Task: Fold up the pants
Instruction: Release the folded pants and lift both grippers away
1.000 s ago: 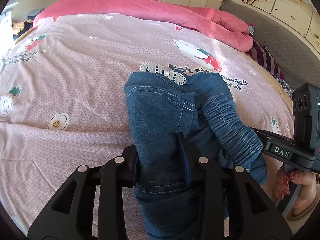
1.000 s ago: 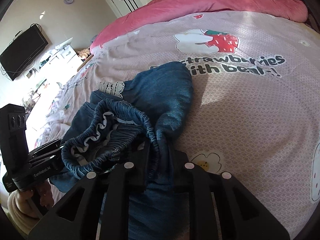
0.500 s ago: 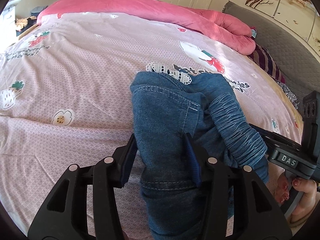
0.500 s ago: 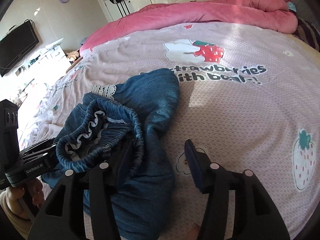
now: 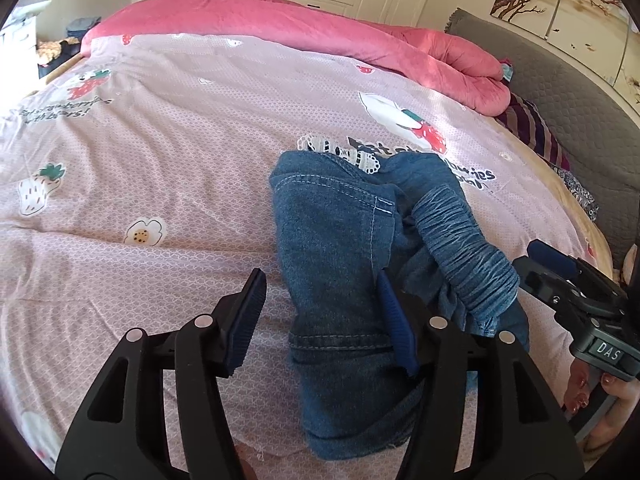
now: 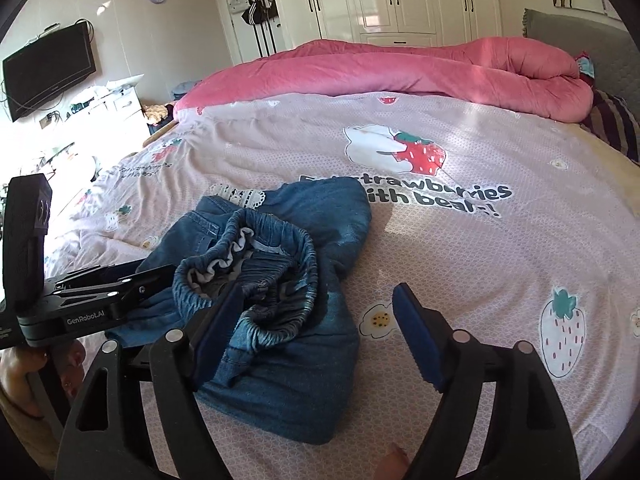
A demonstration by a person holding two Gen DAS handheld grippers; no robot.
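Observation:
Blue denim pants lie folded in a bundle on the pink strawberry bedspread; the elastic waistband sits on top, and white lace trim peeks out at the far side. My left gripper is open, its jaws straddling the near edge of the pants without gripping. My right gripper is open, its left pad against the waistband, its right pad over bare bedspread. Each gripper shows in the other's view: the right one, the left one.
A rolled pink duvet lies along the far side of the bed. A grey headboard and striped pillow are at the right. A wall TV, cluttered dresser and white wardrobes stand beyond the bed.
Both grippers let go of the pants and opened wide, then drew back slightly. The pants stay in a folded bundle on the bed.

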